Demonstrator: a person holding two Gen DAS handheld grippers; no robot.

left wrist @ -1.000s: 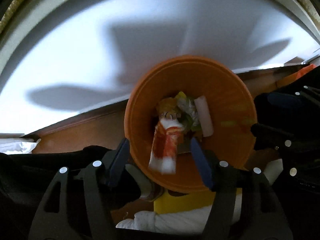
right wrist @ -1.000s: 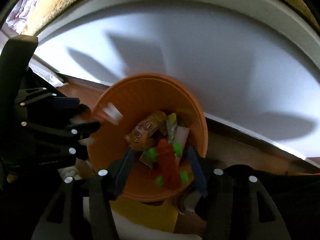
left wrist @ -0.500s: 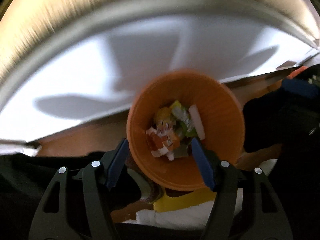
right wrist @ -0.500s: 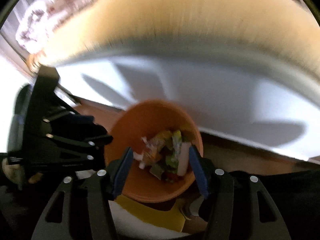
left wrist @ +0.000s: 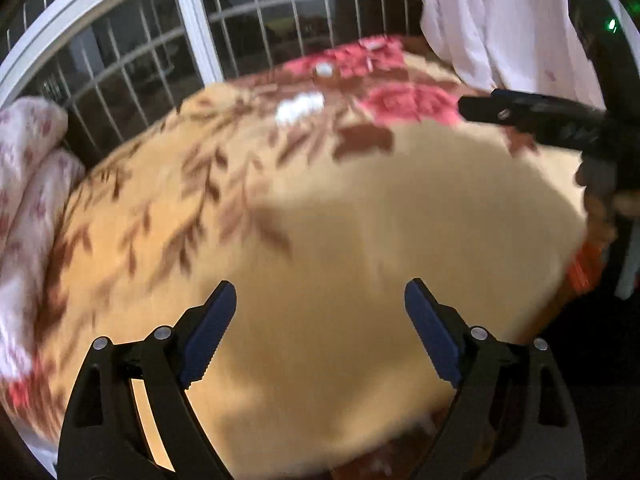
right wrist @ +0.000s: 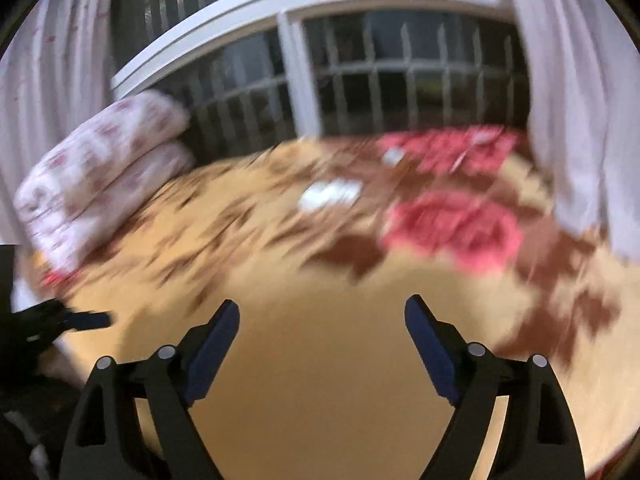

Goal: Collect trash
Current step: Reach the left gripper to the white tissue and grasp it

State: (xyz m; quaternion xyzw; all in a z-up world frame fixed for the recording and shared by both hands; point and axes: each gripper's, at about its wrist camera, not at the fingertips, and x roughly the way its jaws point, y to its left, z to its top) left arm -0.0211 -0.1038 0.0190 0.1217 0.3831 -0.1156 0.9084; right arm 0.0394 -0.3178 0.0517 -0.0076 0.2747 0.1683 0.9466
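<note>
Seen from the left wrist, the left gripper is held above a bed, its blue-padded jaws spreading apart with nothing between them. Below them lies a tan bedspread, printed with brown leaves and red flowers and blurred by motion. Small white scraps are seen far up the bedspread, near the red flowers; whether they are trash cannot be told. A folded white quilt with red marks is stacked at the left edge, a barred window stands behind the bed, and a white curtain hangs at the upper right. The right gripper is caught at the right edge as a dark shape. From the right wrist, the right gripper is likewise shown with jaws opening and empty over the bedspread. The white scraps lie well ahead of it, the quilt at left, the window behind, the curtain at right, and the left gripper at the left edge.
</note>
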